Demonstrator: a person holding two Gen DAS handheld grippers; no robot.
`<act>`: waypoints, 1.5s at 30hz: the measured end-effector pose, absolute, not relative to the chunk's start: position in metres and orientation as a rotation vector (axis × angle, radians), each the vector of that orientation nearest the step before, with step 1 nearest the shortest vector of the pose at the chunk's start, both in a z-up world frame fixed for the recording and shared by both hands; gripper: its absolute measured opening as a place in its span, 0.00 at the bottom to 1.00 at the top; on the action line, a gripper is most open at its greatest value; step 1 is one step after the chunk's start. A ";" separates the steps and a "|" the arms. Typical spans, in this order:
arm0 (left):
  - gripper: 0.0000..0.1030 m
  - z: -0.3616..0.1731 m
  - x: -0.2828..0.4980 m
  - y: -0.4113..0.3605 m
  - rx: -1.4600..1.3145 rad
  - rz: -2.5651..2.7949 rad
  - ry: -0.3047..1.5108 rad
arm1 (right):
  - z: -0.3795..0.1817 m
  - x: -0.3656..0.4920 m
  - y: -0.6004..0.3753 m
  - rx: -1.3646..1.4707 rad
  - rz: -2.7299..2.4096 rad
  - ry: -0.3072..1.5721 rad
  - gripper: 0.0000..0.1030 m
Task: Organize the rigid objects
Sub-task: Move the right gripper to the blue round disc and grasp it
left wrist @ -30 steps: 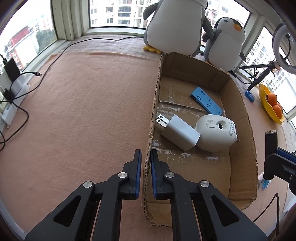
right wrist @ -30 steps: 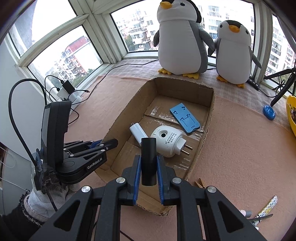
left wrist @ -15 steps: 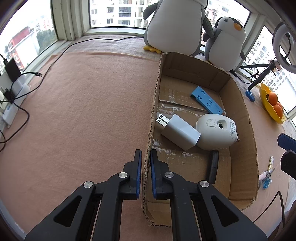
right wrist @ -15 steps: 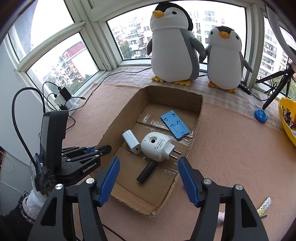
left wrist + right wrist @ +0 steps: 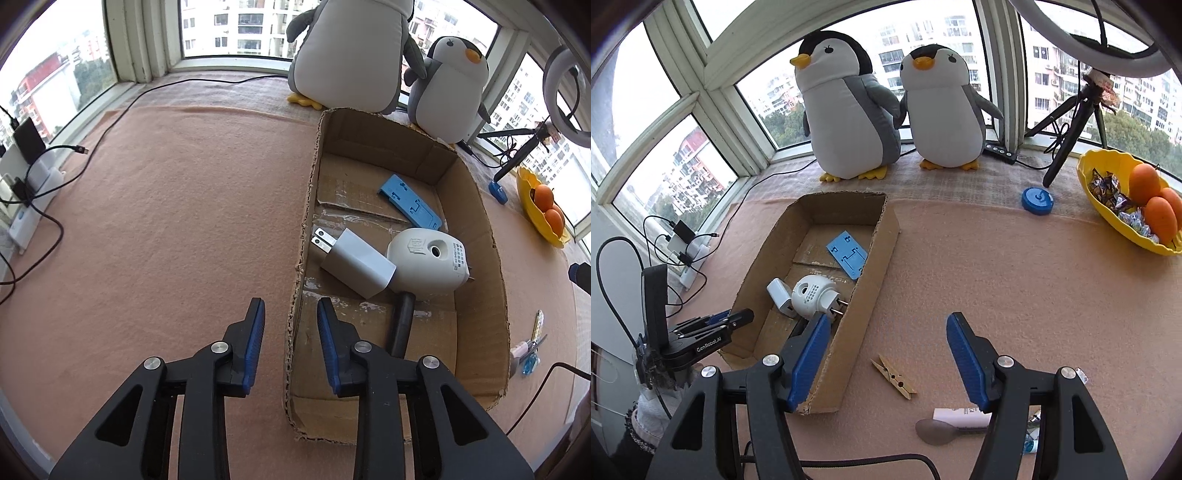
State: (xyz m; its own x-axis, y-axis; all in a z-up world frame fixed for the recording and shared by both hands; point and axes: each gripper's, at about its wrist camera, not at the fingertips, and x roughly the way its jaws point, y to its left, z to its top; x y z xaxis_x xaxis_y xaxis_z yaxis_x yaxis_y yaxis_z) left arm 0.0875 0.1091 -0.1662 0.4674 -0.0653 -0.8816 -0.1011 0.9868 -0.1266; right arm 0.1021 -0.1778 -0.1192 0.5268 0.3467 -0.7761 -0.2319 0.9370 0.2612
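The right tool (image 5: 884, 363) is held wide open and empty above the pink felt-covered desk (image 5: 997, 280), just outside the right wall of the shallow brown cardboard box (image 5: 871, 295). Between its blue pads, a little ahead of them, a small wooden clothespin (image 5: 894, 376) is seen lying flat on the felt. Its long axis runs diagonally, from far-left to near-right, so it is judged that the tool would need turning to close across the narrow sides. A grey metal spoon (image 5: 932, 432) and a white tube (image 5: 962, 412) lie nearer the front edge of the desk, partly hidden by the right finger.

The left tool (image 5: 290, 347) is partly open, holding nothing, with the box's left wall between its fingers. The right tool is clearly the nearer to the clothespin.

Inside the box a white square charger (image 5: 356, 264), a white rounded plug adapter (image 5: 428, 264), a blue flat plastic stand (image 5: 408, 201) and a black cylindrical stick (image 5: 400, 323) are already lying.
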 end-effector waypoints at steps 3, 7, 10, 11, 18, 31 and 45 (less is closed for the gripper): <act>0.42 -0.163 0.086 0.108 -0.162 0.027 1.080 | -0.118 0.112 -0.199 0.149 0.295 0.947 0.61; 0.50 -0.157 0.083 0.109 -0.164 0.032 1.074 | -0.119 0.132 -0.225 0.151 0.224 0.936 0.66; 0.51 -0.152 0.079 0.110 -0.169 0.037 1.067 | -0.124 0.150 -0.244 0.173 0.190 0.951 0.66; 0.51 -0.150 0.078 0.110 -0.169 0.039 1.064 | -0.126 0.155 -0.248 0.176 0.176 0.954 0.66; 0.52 -0.147 0.073 0.112 -0.185 0.061 1.066 | -0.145 0.194 -0.276 0.244 0.128 0.997 0.66; 0.52 -0.132 0.060 0.115 -0.215 0.103 1.059 | -0.176 0.268 -0.279 0.241 0.086 1.076 0.66; 0.52 -0.137 0.052 0.120 -0.253 0.144 1.075 | -0.206 0.322 -0.285 0.236 -0.020 1.111 0.63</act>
